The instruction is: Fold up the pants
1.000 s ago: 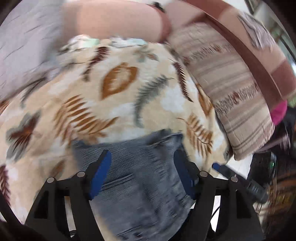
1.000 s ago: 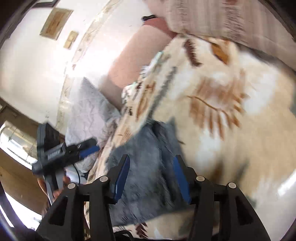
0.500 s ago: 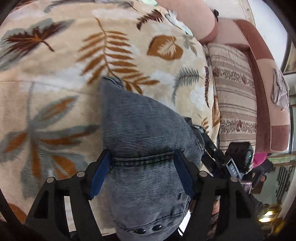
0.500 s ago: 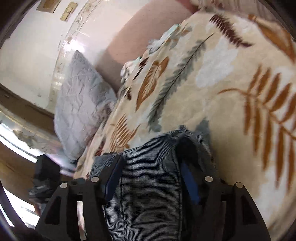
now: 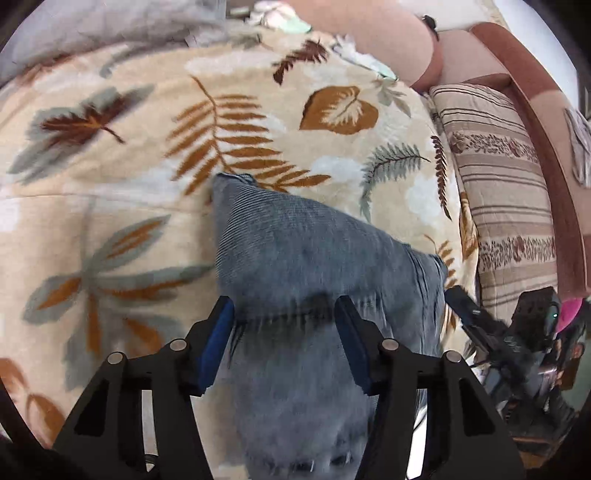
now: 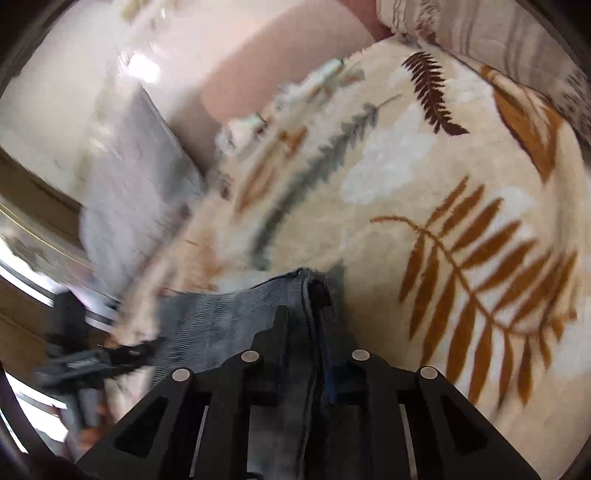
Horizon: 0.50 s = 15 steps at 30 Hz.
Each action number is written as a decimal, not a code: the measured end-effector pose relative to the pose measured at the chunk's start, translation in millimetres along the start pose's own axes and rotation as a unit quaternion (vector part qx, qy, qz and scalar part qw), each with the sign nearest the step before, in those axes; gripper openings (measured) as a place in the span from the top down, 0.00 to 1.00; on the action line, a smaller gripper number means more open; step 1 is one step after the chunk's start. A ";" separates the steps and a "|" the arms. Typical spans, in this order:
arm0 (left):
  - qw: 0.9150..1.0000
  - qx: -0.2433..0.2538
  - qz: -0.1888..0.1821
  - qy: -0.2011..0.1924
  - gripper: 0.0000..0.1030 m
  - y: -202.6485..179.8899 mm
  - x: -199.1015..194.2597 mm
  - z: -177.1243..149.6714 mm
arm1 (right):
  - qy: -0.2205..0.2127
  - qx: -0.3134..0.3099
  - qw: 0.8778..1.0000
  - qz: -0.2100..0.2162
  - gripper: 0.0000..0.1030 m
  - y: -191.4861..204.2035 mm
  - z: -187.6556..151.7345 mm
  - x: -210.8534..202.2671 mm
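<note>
Grey-blue corduroy pants (image 5: 295,240) lie folded on a leaf-patterned blanket (image 5: 147,122). My left gripper (image 5: 284,328) points down over their near end. Its jaws are closing, and the cloth fills the gap between the blue pads (image 5: 218,332) without being clearly squeezed. In the right wrist view the pants (image 6: 229,317) show a stacked folded edge. My right gripper (image 6: 306,332) has its jaws closing, with that edge pinched between the fingers. The right gripper (image 5: 476,325) also shows at the pants' right corner in the left wrist view. The left gripper (image 6: 85,365) is a dark blur at the lower left of the right wrist view.
A striped cushion (image 5: 506,192) leans against the brown sofa back (image 5: 554,155) to the right of the blanket. A grey pillow (image 6: 136,177) lies at the blanket's other end. A pink bolster (image 5: 369,33) runs along the far edge.
My left gripper has sunk closer to the pants and its pads have narrowed around the cloth. My right gripper's jaws have drawn together onto the folded edge.
</note>
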<state>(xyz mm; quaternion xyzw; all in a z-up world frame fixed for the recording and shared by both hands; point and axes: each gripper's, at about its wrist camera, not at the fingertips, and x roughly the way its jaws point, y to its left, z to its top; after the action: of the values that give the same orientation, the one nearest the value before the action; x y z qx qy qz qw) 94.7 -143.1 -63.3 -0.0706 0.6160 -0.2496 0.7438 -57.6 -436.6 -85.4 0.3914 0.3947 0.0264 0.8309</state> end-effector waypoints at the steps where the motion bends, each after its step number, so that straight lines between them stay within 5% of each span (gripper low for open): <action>1: 1.000 0.005 -0.004 -0.003 0.46 0.9 -8.2 -7.3 | 0.000 0.006 1.000 0.017 0.73 0.6 -6.1 -9.2; 3: 1.000 0.006 -0.014 -0.006 0.43 3.7 -21.1 -26.4 | 0.004 0.010 1.000 0.027 0.53 1.1 -20.5 -23.0; 10: 1.000 0.020 -0.018 0.016 0.38 -2.9 -20.0 -84.7 | 0.054 0.001 0.998 0.013 0.52 2.6 -72.3 -17.7; 13: 1.000 0.025 0.000 0.009 0.38 -10.1 -19.3 -91.1 | 0.053 -0.031 0.998 -0.031 0.62 13.2 -76.3 -12.7; 15: 1.000 0.025 0.005 0.003 0.38 -12.7 -22.3 -92.2 | 0.054 -0.049 0.996 -0.046 0.91 19.2 -76.2 -12.9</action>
<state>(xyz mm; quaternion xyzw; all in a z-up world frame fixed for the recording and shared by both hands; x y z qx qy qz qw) 0.7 -125.1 -59.7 -0.0481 0.6120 -0.2611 0.7450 -113.0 -379.9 -93.5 0.3294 0.4550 0.0282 0.8269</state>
